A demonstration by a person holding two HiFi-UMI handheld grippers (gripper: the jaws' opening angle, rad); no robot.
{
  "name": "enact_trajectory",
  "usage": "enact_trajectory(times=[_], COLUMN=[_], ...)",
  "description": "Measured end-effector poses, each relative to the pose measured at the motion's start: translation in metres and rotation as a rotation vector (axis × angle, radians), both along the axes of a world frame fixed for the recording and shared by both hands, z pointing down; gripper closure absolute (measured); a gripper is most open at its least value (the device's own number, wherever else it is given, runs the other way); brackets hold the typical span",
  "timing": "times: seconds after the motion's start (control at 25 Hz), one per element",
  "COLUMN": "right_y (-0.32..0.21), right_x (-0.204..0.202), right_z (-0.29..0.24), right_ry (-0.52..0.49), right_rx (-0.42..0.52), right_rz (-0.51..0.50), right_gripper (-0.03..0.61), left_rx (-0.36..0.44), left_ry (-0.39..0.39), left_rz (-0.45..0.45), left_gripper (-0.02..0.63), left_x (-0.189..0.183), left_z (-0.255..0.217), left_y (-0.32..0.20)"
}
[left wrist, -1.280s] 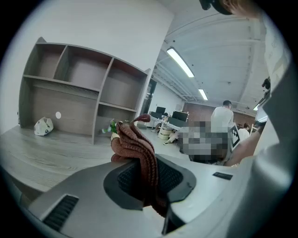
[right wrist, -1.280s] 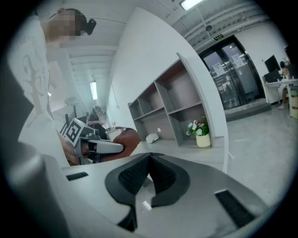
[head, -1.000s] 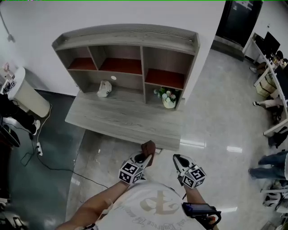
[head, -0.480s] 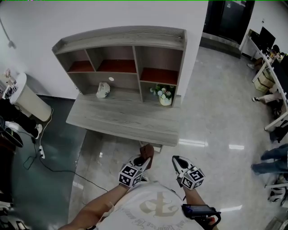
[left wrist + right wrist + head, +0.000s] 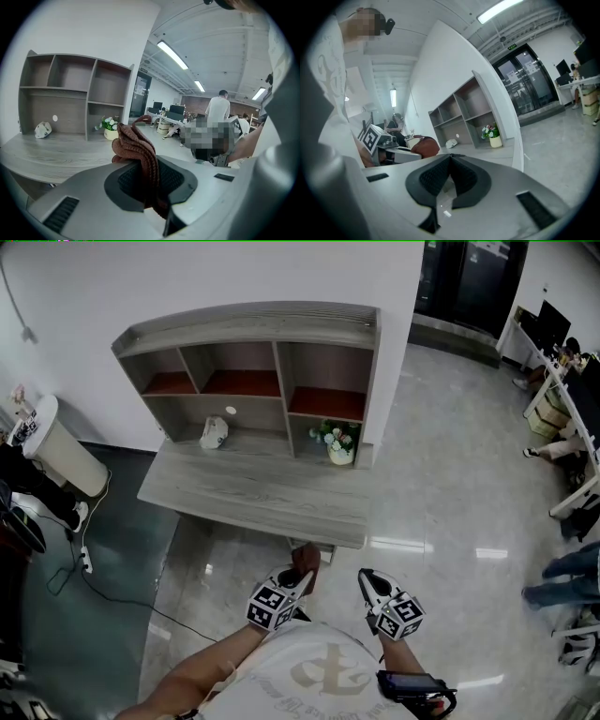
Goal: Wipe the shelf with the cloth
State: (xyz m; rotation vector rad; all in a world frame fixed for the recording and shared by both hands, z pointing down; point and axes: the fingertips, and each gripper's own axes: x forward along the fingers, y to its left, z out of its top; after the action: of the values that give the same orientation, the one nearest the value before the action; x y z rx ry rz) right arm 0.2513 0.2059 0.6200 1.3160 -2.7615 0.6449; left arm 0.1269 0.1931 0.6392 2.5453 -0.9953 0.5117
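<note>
- The lower end of the cloth (image 5: 137,152) is hidden between the left tool's (image 5: 149,180) jaws, which are clamped on it.
- The pale object (image 5: 215,433) lying in the shelf (image 5: 253,317) is too small to be identified.
- The person's torso (image 5: 323,671) is cut off by the bottom edge of the head view.
- The dark device (image 5: 417,686) by the right wrist cannot be made out.
- The seated figures (image 5: 567,582) are cropped by the right edge.

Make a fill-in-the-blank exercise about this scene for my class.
1. The left gripper is shut on a brown ____.
2. The right gripper has its jaws together and holds ____.
3. The flower pot stands in the shelf's lower ____ compartment.
Missing words: cloth; nothing; right.
</note>
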Motion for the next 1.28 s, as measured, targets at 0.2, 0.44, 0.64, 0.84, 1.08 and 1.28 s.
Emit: enact_trajectory(times=[0.2,0.44,0.64,0.84,1.08,1.28], right_y=[-0.010,-0.042,-0.077,-0.108,-0.149,-0.180], right_x=[0.005,0.016,0.023,0.022,0.014,0.005], right_z=[0.007,0.004,-0.002,-0.003,-0.007,-0.008], right_ry=[-0.006,-0.011,-0.017,-0.016,-0.004,-0.002], right_rx=[-0.008,-0.008,0.002,-0.002,0.004,0.010], right_rz=[0.017,0.057,0.096,0.127,0.153,0.182], right_gripper=[0.574,0.574,0.574,0.574,0.574,0.574], left_rx=[-0.013,-0.011,0.011,0.004,-0.003,0.002], left_ry=[-0.009,-0.007,-0.026,-0.014,0.004,0.010], left_rz=[0.030,0.058,0.127,0.166,0.186,0.198], left_gripper=[0.548,0.548,0.548,0.548,0.548,0.548], left_x=[0.011,0.021,0.035,0.040,0.031,0.022], left_z=[0.010,0.008,0.001,-0.001,-0.002,-0.005], left_y=[-0.012,-0.054,-0.090,-0.127,-0.171,-0.207])
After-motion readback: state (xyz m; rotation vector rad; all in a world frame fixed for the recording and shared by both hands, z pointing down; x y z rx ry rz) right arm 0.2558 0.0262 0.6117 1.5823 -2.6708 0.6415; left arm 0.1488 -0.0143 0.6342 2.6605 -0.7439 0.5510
